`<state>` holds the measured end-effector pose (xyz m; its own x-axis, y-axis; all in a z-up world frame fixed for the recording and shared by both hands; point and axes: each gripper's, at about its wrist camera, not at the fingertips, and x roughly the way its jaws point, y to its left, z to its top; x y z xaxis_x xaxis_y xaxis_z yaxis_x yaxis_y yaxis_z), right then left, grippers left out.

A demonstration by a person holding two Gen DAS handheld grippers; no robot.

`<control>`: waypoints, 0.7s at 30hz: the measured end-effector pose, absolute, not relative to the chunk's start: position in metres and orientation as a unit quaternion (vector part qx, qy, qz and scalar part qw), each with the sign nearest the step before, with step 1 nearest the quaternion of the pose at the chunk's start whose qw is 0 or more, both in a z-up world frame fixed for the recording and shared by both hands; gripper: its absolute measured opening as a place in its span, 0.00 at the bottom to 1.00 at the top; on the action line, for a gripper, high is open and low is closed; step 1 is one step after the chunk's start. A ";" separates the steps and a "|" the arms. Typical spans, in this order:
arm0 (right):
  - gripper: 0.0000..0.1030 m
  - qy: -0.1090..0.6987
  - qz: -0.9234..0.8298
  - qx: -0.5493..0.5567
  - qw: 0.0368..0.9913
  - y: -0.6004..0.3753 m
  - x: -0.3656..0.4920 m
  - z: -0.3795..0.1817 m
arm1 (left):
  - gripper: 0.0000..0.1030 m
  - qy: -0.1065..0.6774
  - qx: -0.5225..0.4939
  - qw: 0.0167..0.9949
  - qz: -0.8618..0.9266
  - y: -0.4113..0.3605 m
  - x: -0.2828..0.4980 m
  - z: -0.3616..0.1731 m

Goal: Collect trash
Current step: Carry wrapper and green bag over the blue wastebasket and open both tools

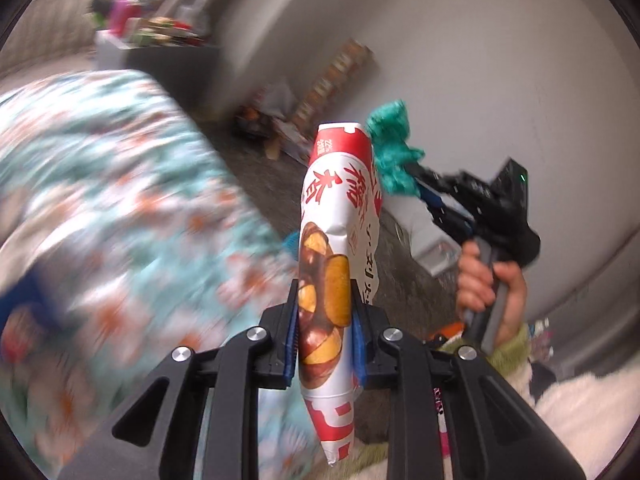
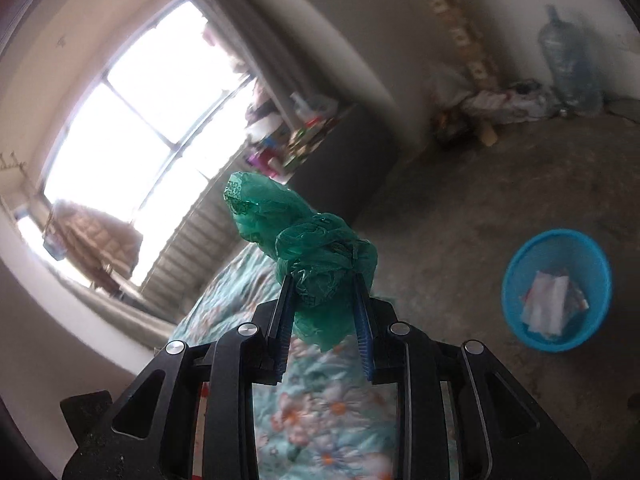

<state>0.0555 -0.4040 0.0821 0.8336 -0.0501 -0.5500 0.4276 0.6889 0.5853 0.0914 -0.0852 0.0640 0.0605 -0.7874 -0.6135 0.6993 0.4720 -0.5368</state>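
1. The left gripper [image 1: 324,316] pinches a snack packet [image 1: 340,216], held upright above the floral quilt [image 1: 120,208].
2. The right gripper [image 2: 324,312] is clamped on a crumpled green bag [image 2: 316,248], also over the quilt.
3. A blue bin [image 2: 556,288] stands on the floor beside the quilt, holding what looks like paper scraps.
4. A hand [image 1: 492,292] grips the right gripper's handle.

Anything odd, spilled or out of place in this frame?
Nothing spilled. Litter is heaped at the wall's foot, outside the blue wastebasket. Left gripper clamps a snack wrapper; right gripper a crumpled green bag.
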 end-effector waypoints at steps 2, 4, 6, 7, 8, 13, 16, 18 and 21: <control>0.25 0.241 -0.178 0.386 0.872 -0.429 0.029 0.073 | 0.20 0.472 -0.009 0.705 -0.529 -0.141 0.103 0.064; 0.25 0.237 -0.218 0.398 0.859 -0.449 0.009 0.061 | 0.21 0.492 0.033 0.687 -0.534 -0.201 0.114 0.056; 0.25 0.238 -0.248 0.422 0.839 -0.473 -0.012 0.041 | 0.21 0.516 0.070 0.671 -0.528 -0.249 0.122 0.041; 0.25 0.237 -0.257 0.435 0.830 -0.480 -0.018 0.028 | 0.22 0.536 0.091 0.662 -0.516 -0.282 0.128 0.026; 0.25 0.236 -0.266 0.451 0.819 -0.491 -0.025 0.015 | 0.22 0.550 0.104 0.655 -0.507 -0.304 0.133 0.014; 0.25 0.251 -0.302 0.518 0.760 -0.528 -0.037 -0.054 | 0.22 0.604 0.177 0.626 -0.460 -0.405 0.147 -0.059; 0.25 0.262 -0.313 0.559 0.722 -0.548 -0.040 -0.094 | 0.22 0.624 0.205 0.611 -0.441 -0.455 0.150 -0.100; 0.26 0.265 -0.318 0.578 0.703 -0.559 -0.040 -0.116 | 0.22 0.628 0.223 0.604 -0.437 -0.484 0.149 -0.122; 0.31 0.260 -0.329 0.604 0.677 -0.579 -0.038 -0.148 | 0.26 0.625 0.242 0.607 -0.428 -0.513 0.153 -0.149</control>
<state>-0.0384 -0.5793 -0.1476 0.6485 -0.1309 -0.7499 0.7599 0.0531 0.6479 0.1527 -0.5134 -0.1493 -0.1471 -0.2168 -0.9651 0.8213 0.5169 -0.2413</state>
